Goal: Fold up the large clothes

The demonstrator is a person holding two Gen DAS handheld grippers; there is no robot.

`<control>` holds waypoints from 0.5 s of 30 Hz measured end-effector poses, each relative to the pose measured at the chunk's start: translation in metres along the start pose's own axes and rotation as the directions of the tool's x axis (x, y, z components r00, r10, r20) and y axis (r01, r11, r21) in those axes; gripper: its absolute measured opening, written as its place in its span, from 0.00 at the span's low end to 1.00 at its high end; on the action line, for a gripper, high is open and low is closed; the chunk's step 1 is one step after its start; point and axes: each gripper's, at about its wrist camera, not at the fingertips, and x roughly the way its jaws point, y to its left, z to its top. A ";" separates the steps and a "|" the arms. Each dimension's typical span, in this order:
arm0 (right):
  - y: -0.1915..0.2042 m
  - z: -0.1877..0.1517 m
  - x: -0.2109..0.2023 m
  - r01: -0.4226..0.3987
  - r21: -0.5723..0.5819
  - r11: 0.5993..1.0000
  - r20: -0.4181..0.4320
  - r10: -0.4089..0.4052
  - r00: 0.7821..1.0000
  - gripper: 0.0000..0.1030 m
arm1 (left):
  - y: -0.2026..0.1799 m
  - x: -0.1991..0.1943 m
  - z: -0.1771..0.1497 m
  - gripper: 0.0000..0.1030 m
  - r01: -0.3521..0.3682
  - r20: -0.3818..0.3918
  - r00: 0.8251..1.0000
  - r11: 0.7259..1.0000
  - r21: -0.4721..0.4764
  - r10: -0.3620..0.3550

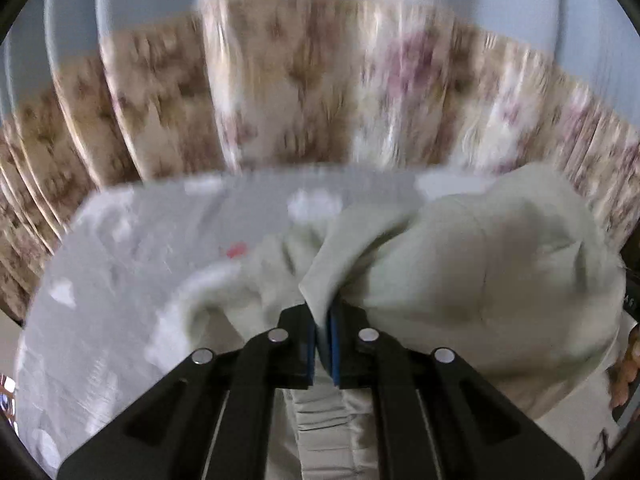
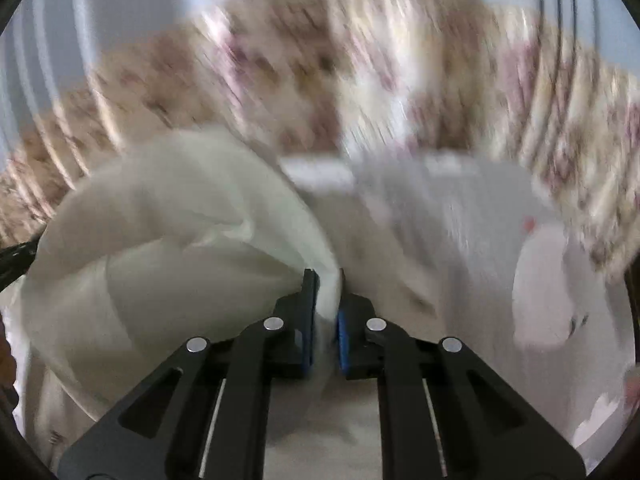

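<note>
While both views blur, left tool (image 1: 322,322) and right tool (image 2: 328,300) each pinch the pale garment (image 1: 460,264).

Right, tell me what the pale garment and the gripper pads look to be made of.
The pale garment looks like soft, matte woven cloth, perhaps cotton: it drapes in loose folds, with no shine. The blur hides the weave. The left gripper and right gripper, both shut on it, have blue pads that look like rubber or foam; the black fingers look like hard plastic.
</note>
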 end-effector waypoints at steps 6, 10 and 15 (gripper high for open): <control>-0.011 -0.016 0.000 0.041 -0.033 0.999 -0.020 -0.041 0.999 0.10 | -0.007 0.011 -0.012 0.18 -0.026 -0.002 1.000 0.998 0.057 0.026; -0.010 -0.017 -0.021 0.047 -0.031 0.998 0.004 -0.047 0.999 0.44 | 0.001 -0.012 -0.010 0.64 -0.036 0.021 0.999 0.999 0.016 0.036; 0.002 -0.008 -0.066 0.023 -0.033 0.999 0.108 -0.019 0.994 0.60 | -0.003 -0.052 -0.001 0.75 -0.031 0.099 0.995 0.999 0.018 0.030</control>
